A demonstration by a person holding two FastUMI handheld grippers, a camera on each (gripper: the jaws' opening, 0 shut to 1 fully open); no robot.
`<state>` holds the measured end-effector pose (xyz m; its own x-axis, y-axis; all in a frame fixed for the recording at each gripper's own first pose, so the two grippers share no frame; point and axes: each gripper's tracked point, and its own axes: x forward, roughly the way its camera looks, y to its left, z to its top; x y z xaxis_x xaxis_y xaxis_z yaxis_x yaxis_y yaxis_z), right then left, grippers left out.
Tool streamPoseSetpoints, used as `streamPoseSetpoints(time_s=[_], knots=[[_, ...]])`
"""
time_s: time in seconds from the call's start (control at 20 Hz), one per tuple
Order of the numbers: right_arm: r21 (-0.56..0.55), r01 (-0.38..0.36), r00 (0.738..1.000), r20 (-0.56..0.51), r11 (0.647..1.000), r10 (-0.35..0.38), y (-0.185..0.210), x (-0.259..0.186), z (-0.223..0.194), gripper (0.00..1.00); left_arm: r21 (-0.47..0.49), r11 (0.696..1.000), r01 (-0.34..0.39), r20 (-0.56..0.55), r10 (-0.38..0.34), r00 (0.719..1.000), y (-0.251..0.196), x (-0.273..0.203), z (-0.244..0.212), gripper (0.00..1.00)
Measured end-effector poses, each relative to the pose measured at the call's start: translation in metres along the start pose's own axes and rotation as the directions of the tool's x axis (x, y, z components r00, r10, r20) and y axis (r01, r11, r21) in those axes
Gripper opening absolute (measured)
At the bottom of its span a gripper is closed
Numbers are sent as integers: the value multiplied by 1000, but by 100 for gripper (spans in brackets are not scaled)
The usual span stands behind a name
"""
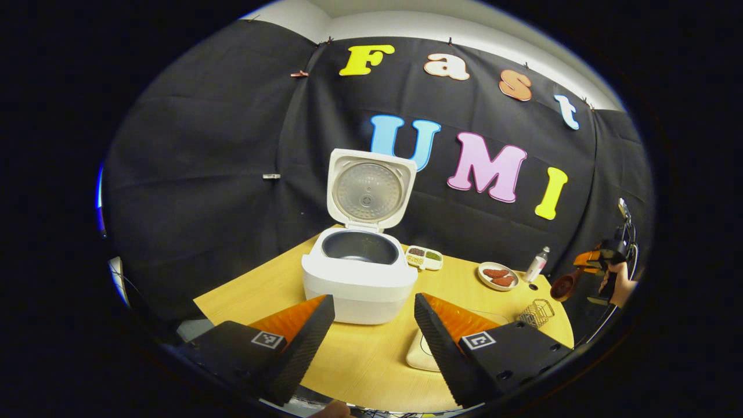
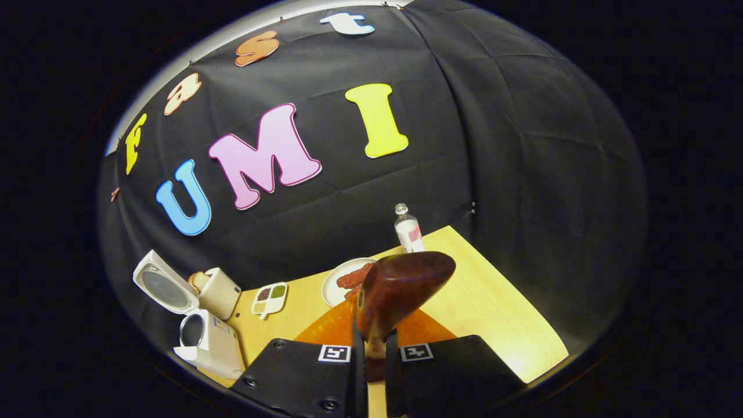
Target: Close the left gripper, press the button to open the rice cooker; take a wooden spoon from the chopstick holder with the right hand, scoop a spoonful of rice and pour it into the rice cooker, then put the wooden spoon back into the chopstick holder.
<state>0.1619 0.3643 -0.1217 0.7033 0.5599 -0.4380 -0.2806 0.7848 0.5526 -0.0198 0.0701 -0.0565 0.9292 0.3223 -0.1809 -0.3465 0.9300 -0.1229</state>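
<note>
Left gripper [image 1: 374,325]: mine; jaws spread wide, nothing betw. them; held low over the near table edge, aimed at the cooker.
Right gripper [image 2: 376,354]: mine; jaws closed tight on the wooden spoon's handle, both fingers pressing it. In left gripper view it sits far R, off the table's R edge [image 1: 598,258], w/ the hand [image 1: 620,284] that holds it.
Wooden spoon [image 2: 400,284]: upright in my R grip, bowl at top, dark red-brown; lifted above the table. In left gripper view [image 1: 564,286] the bowl hangs just past the table's R end, apart from the holder.
Rice cooker [image 1: 360,284]: white, centre of table, just ahead of my L fingers; lid [image 1: 370,188] up & standing vertical at the back; inner pot [image 1: 360,247] dark, contents cannot tell. In right gripper view [image 2: 209,342] it lies far L.
Chopstick holder [image 1: 537,312]: wire basket, R side of table, near the front; looks to hold no utensil.
Grain tray [image 1: 424,257]: small divided dish, several compartments w/ diff.-coloured grains; just R of & behind the cooker.
Plate [image 1: 497,276]: white, reddish-brown pieces on it; R-rear of table, betw. grain tray & bottle.
Bottle [image 1: 537,264]: small, clear, pale label; upright at far R-rear, just beside the plate.
Pale board/mat [image 1: 419,355]: flat, on table near front, partly behind my L gripper's R finger; kind cannot tell.
Table [image 1: 360,360]: light wood top.
</note>
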Motion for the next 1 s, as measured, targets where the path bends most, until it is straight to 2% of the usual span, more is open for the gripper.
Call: streamPoseSetpoints(time_s=[0.1, 0.3, 0.45, 0.65, 0.8, 0.85, 0.9, 1.0], knots=[[1, 16, 998, -61, 1000, -16, -9, 17, -23, 16, 18, 997, -70, 32, 69, 997, 6, -6, 11, 96], [-28, -2, 992, -127, 1000, -2, -18, 35, -59, 16, -20, 989, -146, 73, 147, 986, 7, -22, 24, 95], [-52, -9, 987, -163, 999, 1, -21, 41, -83, 17, -13, 979, -202, 82, 203, 976, 11, -36, 23, 95], [-1, -7, 983, -185, 1000, 7, -19, 49, -99, 18, 0, 973, -232, 56, 231, 971, 4, -46, 6, 96], [5, -8, 980, -197, 1000, 9, -21, 47, -109, 20, 5, 974, -226, 34, 226, 974, -7, -44, -3, 95], [11, -3, 979, -204, 1000, 5, -23, 42, -110, 24, 7, 976, -217, 32, 217, 976, -12, -42, -4, 95], [11, 3, 981, -193, 1000, -1, -26, 40, -108, 34, 9, 978, -209, 34, 209, 977, -17, -38, -3, 95], [-24, 23, 985, -168, 999, -27, -34, 30, -105, 100, 25, 980, -196, 44, 195, 980, -25, -31, 3, 95]])
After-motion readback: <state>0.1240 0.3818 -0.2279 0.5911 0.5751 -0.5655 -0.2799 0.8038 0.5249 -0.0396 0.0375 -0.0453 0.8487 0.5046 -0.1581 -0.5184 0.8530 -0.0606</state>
